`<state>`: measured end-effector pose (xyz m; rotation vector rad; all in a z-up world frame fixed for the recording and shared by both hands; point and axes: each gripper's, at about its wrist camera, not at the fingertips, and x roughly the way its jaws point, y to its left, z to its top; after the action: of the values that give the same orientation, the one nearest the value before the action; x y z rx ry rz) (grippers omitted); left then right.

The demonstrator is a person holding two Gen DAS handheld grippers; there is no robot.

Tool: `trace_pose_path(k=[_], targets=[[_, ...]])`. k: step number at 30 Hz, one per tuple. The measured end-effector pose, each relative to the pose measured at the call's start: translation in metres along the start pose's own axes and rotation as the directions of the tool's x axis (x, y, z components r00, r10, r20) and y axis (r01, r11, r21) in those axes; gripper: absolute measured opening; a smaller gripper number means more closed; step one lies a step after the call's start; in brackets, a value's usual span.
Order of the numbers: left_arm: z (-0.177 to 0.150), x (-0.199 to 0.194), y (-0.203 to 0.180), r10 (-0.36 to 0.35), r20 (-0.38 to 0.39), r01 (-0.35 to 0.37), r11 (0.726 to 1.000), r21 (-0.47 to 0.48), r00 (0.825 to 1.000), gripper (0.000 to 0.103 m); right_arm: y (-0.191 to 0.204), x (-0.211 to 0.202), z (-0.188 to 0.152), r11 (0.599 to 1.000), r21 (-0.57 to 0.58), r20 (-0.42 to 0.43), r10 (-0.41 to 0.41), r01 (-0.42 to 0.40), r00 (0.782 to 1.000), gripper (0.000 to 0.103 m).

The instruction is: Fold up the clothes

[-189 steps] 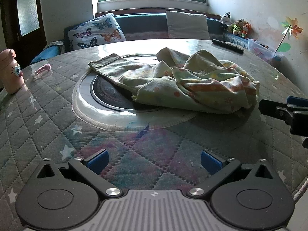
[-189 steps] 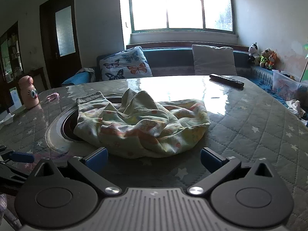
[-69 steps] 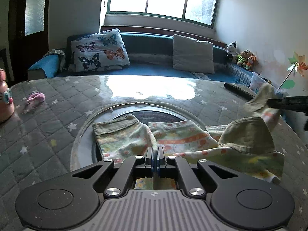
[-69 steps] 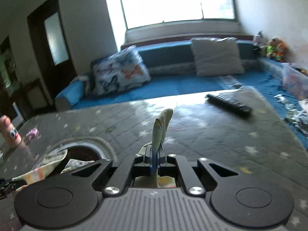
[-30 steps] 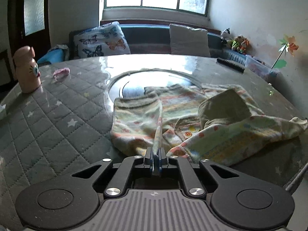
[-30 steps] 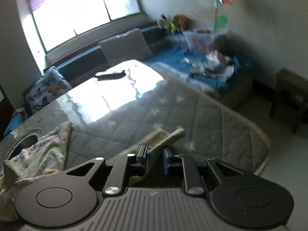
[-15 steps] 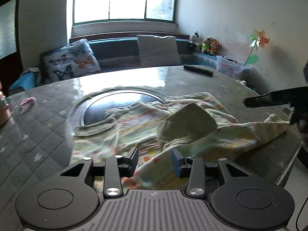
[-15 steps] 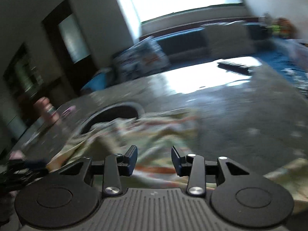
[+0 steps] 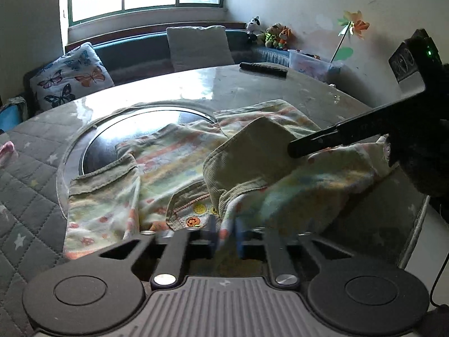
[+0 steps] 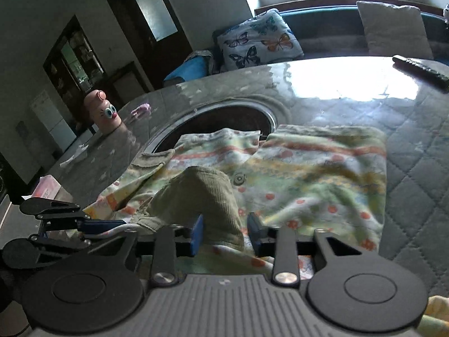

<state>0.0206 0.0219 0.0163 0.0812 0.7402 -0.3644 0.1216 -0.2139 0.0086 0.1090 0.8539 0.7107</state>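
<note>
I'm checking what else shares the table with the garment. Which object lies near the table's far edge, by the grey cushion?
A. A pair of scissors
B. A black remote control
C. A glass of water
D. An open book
B: a long black remote control lies flat near the far edge of the table, beyond the patterned garment, in front of the grey cushion.

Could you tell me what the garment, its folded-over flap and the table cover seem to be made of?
Garment: soft printed cotton-like cloth, matte; it creases and drapes limply.
Flap: olive ribbed fabric, probably corduroy or rib knit; fine parallel ridges show.
Table cover: quilted grey fabric with stars, seemingly under clear glossy plastic, since it mirrors the window.
</note>
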Motion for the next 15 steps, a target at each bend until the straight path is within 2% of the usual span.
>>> trace_pose_path(k=[5,11,15], targets=[[-0.001,-0.020,-0.007,-0.021,0.049,0.020,0.999,0.026,0.999,0.006,0.012,-0.022,-0.005,1.000,-0.029,0.026,0.012,-0.012,1.000,0.010],[-0.006,-0.052,-0.015,-0.055,0.098,0.049,0.997,0.065,0.994,0.006,0.036,-0.070,-0.016,0.995,-0.092,0.062,0.056,-0.050,0.997,0.010],[-0.016,-0.074,-0.021,-0.081,0.122,0.069,0.992,0.103,0.989,0.006,0.048,-0.093,-0.029,0.988,-0.134,0.049,0.083,-0.076,0.995,0.012]])
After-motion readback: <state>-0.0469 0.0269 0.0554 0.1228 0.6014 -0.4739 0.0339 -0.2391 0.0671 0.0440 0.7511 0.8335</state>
